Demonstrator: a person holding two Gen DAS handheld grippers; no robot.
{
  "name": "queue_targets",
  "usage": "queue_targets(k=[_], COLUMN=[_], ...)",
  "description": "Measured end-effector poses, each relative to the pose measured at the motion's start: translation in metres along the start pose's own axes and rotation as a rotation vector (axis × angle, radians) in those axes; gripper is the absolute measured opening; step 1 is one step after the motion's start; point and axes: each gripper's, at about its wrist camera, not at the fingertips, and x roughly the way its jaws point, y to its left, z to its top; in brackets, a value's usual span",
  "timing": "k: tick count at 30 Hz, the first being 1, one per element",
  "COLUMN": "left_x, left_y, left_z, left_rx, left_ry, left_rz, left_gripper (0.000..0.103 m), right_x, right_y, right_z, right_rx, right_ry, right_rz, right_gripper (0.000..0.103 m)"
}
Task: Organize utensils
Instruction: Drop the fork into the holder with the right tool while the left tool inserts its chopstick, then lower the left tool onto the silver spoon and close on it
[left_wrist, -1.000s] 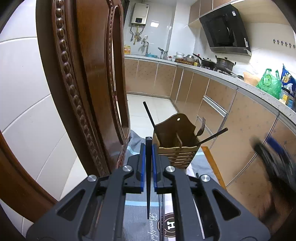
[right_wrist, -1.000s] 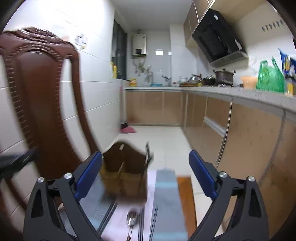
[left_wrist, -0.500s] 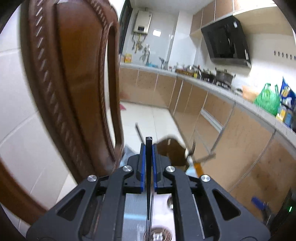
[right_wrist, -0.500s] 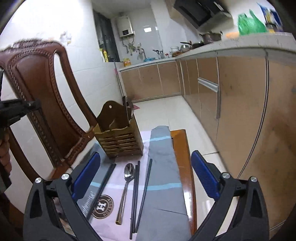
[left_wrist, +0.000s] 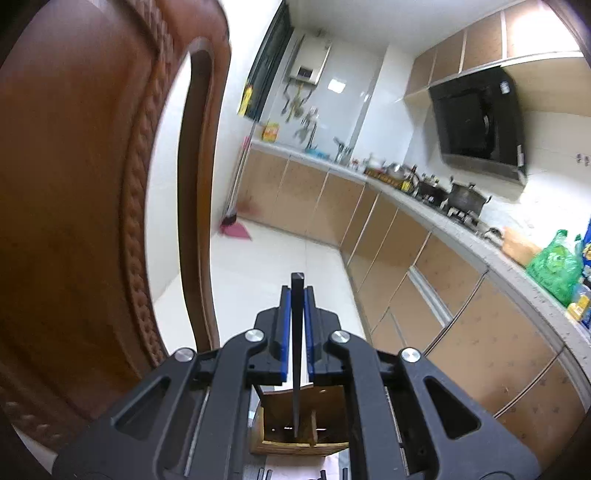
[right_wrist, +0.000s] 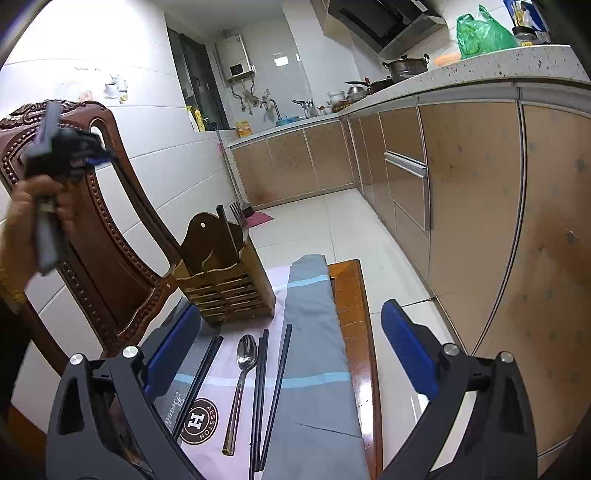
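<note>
Kitchen cabinets and pale floor tiles are stretching away behind a small wooden table (right_wrist: 354, 317) draped with a grey and pink cloth (right_wrist: 310, 332). At its far end a wooden utensil holder (right_wrist: 225, 284) is standing, already keeping a fork (right_wrist: 238, 218). The left gripper (left_wrist: 296, 317) is clamping a black chopstick (left_wrist: 296, 332), thin, stiff and light, its tip hanging above the holder's compartments. The right gripper (right_wrist: 288, 354) is hovering with jaws wide apart and empty over a spoon (right_wrist: 242, 384) and loose chopsticks (right_wrist: 275, 391). Those probably slip easily; pinching mid-shaft looks safest.
</note>
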Motion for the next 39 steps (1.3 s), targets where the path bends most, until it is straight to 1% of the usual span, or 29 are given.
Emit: queue_targets(k=[3, 5, 6, 7, 8, 9, 10, 12, 14, 17, 19, 21, 24, 25, 27, 29, 31, 34, 39], left_x=[0.029, 0.048, 0.055, 0.06, 0.06, 0.056, 0.046, 0.025, -0.004, -0.057, -0.084, -0.106, -0.134, -0.138, -0.146, -0.144, -0.141, -0.142, -0.142], left_y=[0.008, 0.016, 0.02, 0.023, 0.024, 0.025, 0.024, 0.02, 0.017, 0.014, 0.014, 0.016, 0.017, 0.016, 0.022, 0.025, 0.022, 0.018, 0.022], left_z=[-0.017, -0.034, -0.042, -0.053, -0.06, -0.067, -0.076, -0.091, -0.111, -0.143, -0.158, -0.174, -0.207, -0.215, -0.231, -0.247, -0.256, -0.259, -0.255], left_rx=[-0.036, -0.063, -0.076, -0.082, -0.082, -0.078, -0.06, -0.003, 0.073, 0.176, 0.198, 0.207, 0.252, 0.265, 0.258, 0.247, 0.264, 0.303, 0.269], left_ry=[0.063, 0.121, 0.148, 0.19, 0.209, 0.211, 0.199, 0.204, 0.218, 0.192, 0.2, 0.218, 0.234, 0.243, 0.264, 0.321, 0.367, 0.36, 0.36], left_rz=[-0.01, -0.021, -0.027, -0.031, -0.034, -0.035, -0.025, -0.027, -0.034, -0.016, 0.002, -0.004, 0.002, 0.014, 0.027, 0.019, 0.006, 0.0, -0.008], left_gripper=[0.006, 0.007, 0.01, 0.029, 0.062, 0.076, 0.084, 0.086, 0.088, 0.093, 0.094, 0.094, 0.095, 0.095, 0.095, 0.095, 0.095, 0.095, 0.095], right_x=[0.004, 0.008, 0.009, 0.01, 0.012, 0.013, 0.014, 0.014, 0.013, 0.013, 0.012, 0.009, 0.003, 0.001, -0.002, -0.003, -0.007, -0.011, -0.012], right_y=[-0.001, -0.002, -0.002, -0.002, -0.001, 0.0, 0.001, 0.004, 0.008, 0.014, 0.018, 0.023, 0.03, 0.034, 0.041, 0.049, 0.056, 0.061, 0.062], right_z=[0.001, 0.001, 0.001, 0.0, 0.0, 0.0, 0.0, 0.001, 0.001, -0.001, -0.004, -0.008, -0.014, -0.016, -0.021, -0.027, -0.033, -0.036, -0.036], right_rx=[0.001, 0.002, 0.002, -0.001, -0.007, -0.01, -0.014, -0.022, -0.038, -0.064, -0.08, -0.103, -0.125, -0.136, -0.166, -0.203, -0.228, -0.238, -0.234], right_ry=[0.003, 0.014, 0.018, 0.022, 0.027, 0.029, 0.032, 0.034, 0.035, 0.047, 0.059, 0.071, 0.094, 0.105, 0.128, 0.15, 0.163, 0.161, 0.156], right_rz=[-0.003, -0.003, -0.002, -0.001, 0.0, 0.001, 0.006, 0.013, 0.019, 0.017, 0.021, 0.022, 0.032, 0.036, 0.043, 0.05, 0.051, 0.053, 0.046], right_gripper=[0.096, 0.096, 0.096, 0.096, 0.096, 0.096, 0.096, 0.096, 0.096, 0.096, 0.096, 0.096, 0.096, 0.096, 0.096, 0.096, 0.096, 0.096, 0.096])
